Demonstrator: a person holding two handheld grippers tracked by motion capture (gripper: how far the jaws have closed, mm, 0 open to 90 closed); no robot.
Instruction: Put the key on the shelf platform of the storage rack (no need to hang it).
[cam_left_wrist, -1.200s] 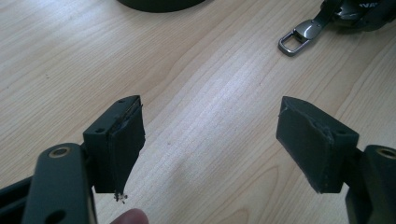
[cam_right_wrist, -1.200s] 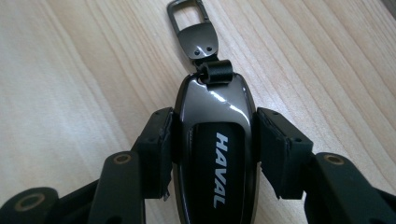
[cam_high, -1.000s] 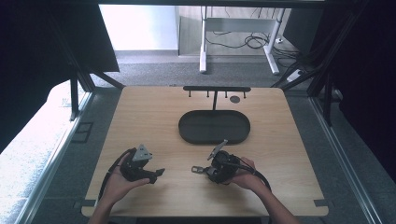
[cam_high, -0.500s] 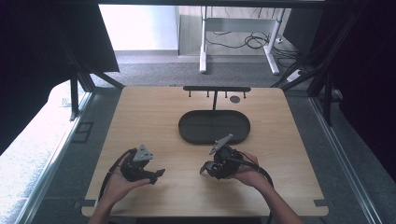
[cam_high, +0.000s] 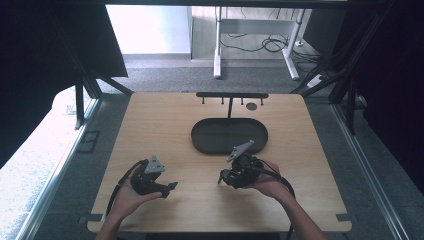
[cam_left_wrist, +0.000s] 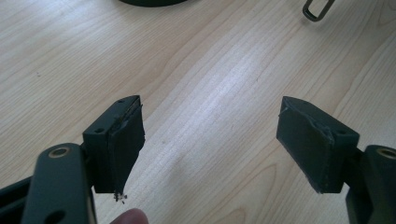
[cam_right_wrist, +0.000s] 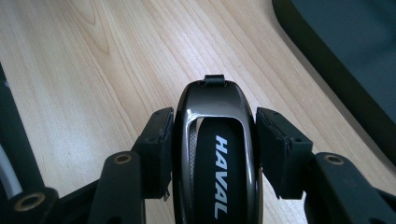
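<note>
The glossy black and dark-chrome car key fob (cam_right_wrist: 216, 158) marked HAVAL sits between the 2 pads of the right gripper (cam_right_wrist: 212, 140), pinched at its long sides, above the pale wooden table (cam_high: 165, 125) near the black oval tray (cam_high: 205, 137). It looks light, rigid and slippery, so the flat sides suit gripping best. The left gripper (cam_left_wrist: 210, 140) is spread and holds nothing.

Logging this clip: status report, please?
Right tool shut on HAVAL key fob, above table. Left tool open, empty. Dark tray ahead, path clear.
</note>
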